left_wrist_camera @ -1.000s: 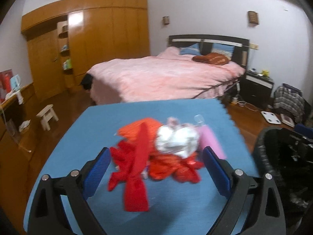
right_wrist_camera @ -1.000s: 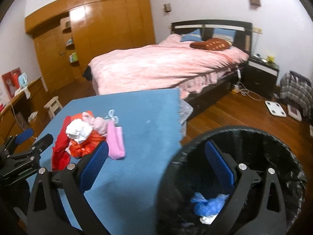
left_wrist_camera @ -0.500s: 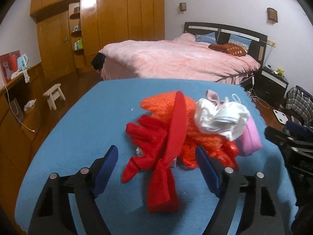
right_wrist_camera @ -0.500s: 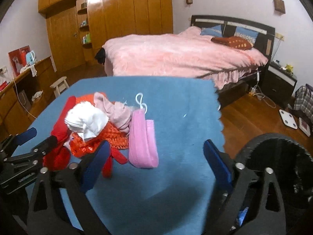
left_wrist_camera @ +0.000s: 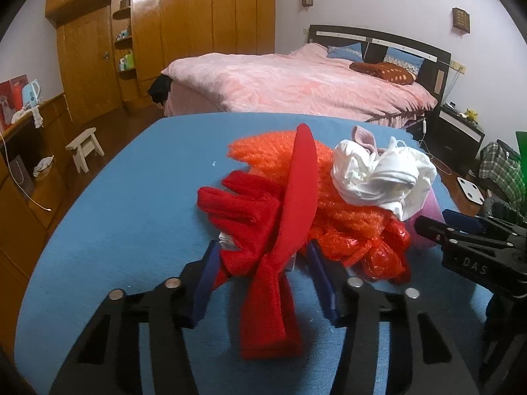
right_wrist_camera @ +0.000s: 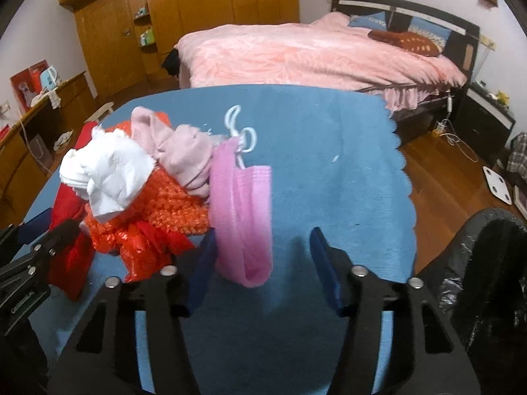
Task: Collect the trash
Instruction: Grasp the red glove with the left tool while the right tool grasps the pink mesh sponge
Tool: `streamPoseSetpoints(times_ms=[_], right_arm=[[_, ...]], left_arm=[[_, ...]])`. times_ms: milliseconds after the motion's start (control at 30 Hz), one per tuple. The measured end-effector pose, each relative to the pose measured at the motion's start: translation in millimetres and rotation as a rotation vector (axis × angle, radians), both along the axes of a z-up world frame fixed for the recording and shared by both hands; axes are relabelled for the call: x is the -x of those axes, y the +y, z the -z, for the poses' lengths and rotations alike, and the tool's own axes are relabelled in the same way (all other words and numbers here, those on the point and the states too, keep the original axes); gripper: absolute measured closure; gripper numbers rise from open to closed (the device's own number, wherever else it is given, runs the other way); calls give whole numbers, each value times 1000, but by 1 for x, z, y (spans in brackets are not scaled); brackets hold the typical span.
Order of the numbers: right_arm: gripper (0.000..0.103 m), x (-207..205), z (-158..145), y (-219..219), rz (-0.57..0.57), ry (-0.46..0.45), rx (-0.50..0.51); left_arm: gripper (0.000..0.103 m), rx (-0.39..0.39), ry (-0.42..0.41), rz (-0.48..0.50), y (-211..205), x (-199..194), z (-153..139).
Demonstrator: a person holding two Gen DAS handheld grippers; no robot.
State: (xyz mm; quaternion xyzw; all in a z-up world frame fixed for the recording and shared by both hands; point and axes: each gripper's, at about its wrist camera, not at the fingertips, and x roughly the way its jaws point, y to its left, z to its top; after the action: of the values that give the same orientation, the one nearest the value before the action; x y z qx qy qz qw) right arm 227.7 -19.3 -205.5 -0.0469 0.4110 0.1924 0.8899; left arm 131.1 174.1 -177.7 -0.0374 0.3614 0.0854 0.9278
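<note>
A trash pile lies on the blue mat (left_wrist_camera: 131, 197): red cloth gloves (left_wrist_camera: 260, 217) with a long red strip (left_wrist_camera: 296, 197), orange bubble wrap (left_wrist_camera: 349, 220), crumpled white paper (left_wrist_camera: 378, 177) and a pink face mask (right_wrist_camera: 242, 204). My left gripper (left_wrist_camera: 262, 263) is open, its blue fingers either side of the red gloves. My right gripper (right_wrist_camera: 262, 260) is open, with the lower end of the pink mask between its fingers. A pale pink sock (right_wrist_camera: 184, 148) lies on the pile.
A black-lined trash bin (right_wrist_camera: 487, 279) stands at the mat's right edge. A pink bed (left_wrist_camera: 296, 82) is behind, wooden wardrobes (left_wrist_camera: 164, 33) at back left, a small white stool (left_wrist_camera: 85, 148) on the floor, a scale (right_wrist_camera: 499, 181) at right.
Both grippers moved forward to the pile. The left jaws narrowed around the red gloves. The right gripper swung left from the bin to the pink mask, and its jaws narrowed.
</note>
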Motion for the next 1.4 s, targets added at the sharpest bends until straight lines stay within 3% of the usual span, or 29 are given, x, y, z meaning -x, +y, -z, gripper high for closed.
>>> streamPoseSetpoints(times_ms=[133, 267, 1033, 1200, 1300, 1400], right_arm=[[80, 3, 0, 3, -34, 10, -16], [86, 11, -3, 4, -50, 3, -26], [86, 52, -70, -34, -43, -103, -109], [86, 54, -66, -36, -32, -94, -104], [84, 53, -56, -34, -25, -76, -93], [84, 49, -46, -30, -22, -55, -88]], left_arm=[[67, 3, 0, 6, 0, 0, 1], [76, 3, -16, 1, 1, 2, -2], [81, 9, -163, 90, -39, 29, -69], [80, -3, -129, 43, -32, 24, -56], [69, -8, -85, 13, -19, 18, -39], [67, -9, -44, -10, -10, 8, -22]])
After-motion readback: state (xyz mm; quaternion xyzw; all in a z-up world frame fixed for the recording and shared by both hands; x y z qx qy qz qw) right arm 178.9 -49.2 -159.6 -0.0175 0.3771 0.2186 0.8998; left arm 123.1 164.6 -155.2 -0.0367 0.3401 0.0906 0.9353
